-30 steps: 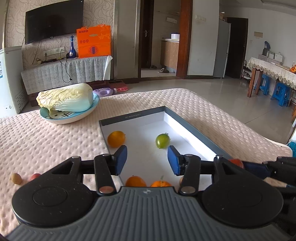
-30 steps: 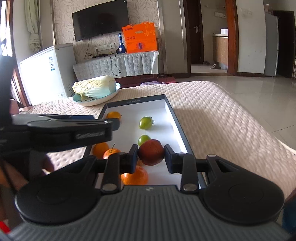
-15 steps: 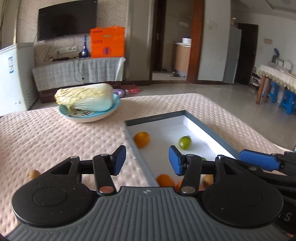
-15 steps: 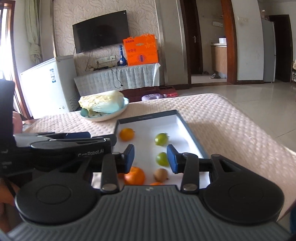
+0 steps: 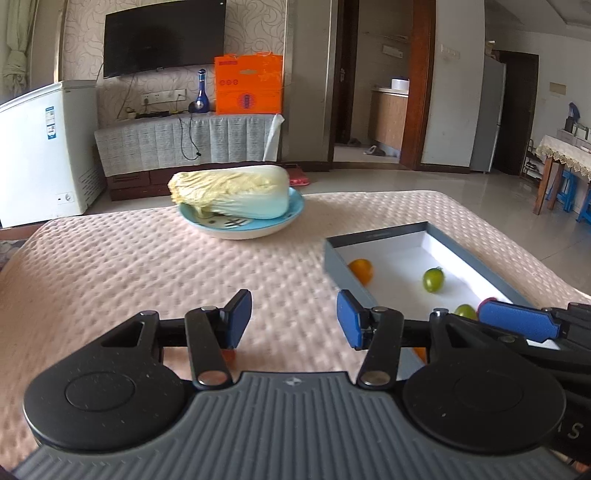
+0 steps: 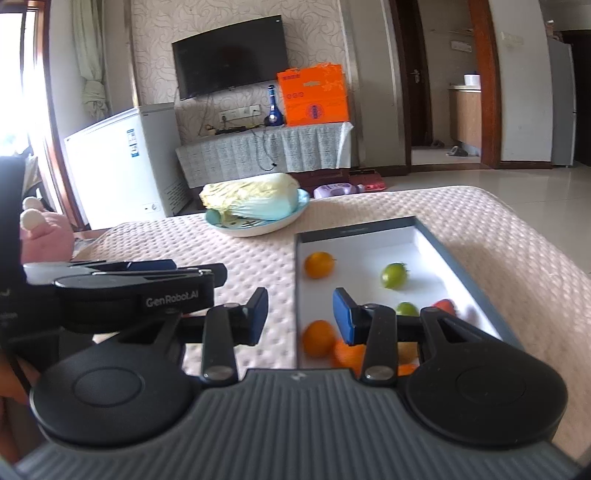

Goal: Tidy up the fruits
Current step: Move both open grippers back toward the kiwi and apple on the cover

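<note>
Behind the right gripper's (image 6: 299,315) fingers (image 6: 345,317) the nearest oranges (image 6: 349,354) smear into blur, a red fruit (image 6: 445,305) beyond them stays unidentifiable, and a small red thing (image 5: 228,356) hides under the left gripper's (image 5: 294,317) left finger (image 5: 236,315).

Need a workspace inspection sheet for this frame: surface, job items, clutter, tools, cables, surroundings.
Surface: pink quilted cover, bare between the tools.
Job's things: grey box with white floor holds oranges, green fruits and a red fruit; a small red fruit lies on the cover under the left tool.
Clutter: cabbage lying on a blue plate.
Grippers: left tool open, nothing between its pads; right tool open and empty, its jaws having just been opening.
Cables: black cords hang over the far sideboard; none on the cover.
Surroundings: TV, orange carton, white freezer.
</note>
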Demonstrator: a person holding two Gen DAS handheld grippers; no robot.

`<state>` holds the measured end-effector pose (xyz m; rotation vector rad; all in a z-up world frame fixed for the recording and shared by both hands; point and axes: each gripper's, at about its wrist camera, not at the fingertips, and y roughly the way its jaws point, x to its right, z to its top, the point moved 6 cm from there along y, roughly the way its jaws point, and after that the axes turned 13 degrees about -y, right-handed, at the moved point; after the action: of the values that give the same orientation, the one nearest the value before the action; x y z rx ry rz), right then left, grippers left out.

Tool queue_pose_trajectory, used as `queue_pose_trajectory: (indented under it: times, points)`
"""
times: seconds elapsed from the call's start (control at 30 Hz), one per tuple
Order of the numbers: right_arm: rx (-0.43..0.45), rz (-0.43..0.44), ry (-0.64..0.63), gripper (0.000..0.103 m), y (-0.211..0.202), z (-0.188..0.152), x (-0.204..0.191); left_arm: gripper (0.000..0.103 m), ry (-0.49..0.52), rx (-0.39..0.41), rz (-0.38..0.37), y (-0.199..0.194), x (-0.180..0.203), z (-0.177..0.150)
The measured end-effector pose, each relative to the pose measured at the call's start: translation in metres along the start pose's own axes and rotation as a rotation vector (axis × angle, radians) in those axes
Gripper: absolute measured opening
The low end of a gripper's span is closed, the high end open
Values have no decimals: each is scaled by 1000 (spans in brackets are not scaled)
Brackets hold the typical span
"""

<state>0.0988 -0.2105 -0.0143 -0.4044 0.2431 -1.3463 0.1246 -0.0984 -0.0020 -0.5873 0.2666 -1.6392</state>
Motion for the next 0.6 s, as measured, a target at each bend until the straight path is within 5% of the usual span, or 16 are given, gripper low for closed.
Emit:
queue_pose_trajectory:
  times: [0.6]
  points:
    - [-3, 74, -56, 42, 19, 7, -61, 57, -48, 12, 97, -17, -82, 7]
